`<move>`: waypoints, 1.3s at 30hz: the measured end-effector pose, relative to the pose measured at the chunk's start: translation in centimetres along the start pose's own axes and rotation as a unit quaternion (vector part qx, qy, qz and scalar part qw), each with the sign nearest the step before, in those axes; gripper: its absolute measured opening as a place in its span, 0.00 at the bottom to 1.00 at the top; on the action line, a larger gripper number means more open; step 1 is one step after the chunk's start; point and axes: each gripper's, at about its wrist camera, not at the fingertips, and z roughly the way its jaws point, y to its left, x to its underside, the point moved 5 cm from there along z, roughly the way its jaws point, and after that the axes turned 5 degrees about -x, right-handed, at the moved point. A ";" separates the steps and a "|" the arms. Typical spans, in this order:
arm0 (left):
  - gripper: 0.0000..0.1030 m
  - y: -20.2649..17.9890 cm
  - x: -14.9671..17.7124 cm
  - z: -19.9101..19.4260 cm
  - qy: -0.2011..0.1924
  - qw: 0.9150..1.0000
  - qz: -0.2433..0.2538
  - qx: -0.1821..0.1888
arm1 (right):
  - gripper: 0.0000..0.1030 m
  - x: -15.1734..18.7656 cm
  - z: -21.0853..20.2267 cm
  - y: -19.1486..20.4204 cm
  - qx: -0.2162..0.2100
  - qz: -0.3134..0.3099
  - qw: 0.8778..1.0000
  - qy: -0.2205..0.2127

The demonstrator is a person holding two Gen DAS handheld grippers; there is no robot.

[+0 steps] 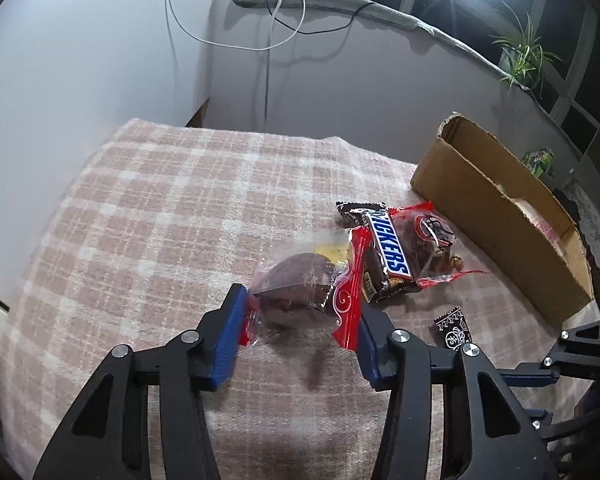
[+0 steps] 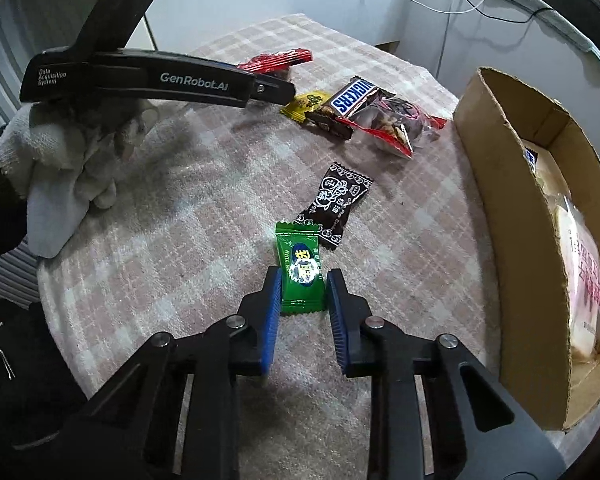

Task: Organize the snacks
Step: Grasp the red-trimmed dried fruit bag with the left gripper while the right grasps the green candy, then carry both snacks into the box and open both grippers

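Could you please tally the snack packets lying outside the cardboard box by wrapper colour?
Clear with red ends: 2, one between the left gripper pads, one under the Snickers.
Brown Snickers bar: 1
Yellow candy: 1
Black candy: 1
Green candy: 1, in the right gripper.
Total: 6

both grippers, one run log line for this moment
left gripper: shut on red-edged snack bag | right gripper: shut on green candy | cardboard box: open
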 end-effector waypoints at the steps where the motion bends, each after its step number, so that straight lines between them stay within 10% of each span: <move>1: 0.46 0.1 0.0 -0.1 -0.001 1.000 -0.001 -0.001 | 0.23 0.1 -0.2 -0.1 -0.001 0.005 1.000 -0.003; 20: 0.46 -1.0 -1.0 -3.7 -0.042 0.999 -0.007 0.019 | 0.22 1.7 -6.6 -3.2 0.004 0.084 0.993 -0.079; 39: 0.46 -10.3 -6.1 -3.9 -0.070 0.994 0.049 0.070 | 0.22 3.2 -14.5 -14.0 0.074 0.189 0.968 -0.145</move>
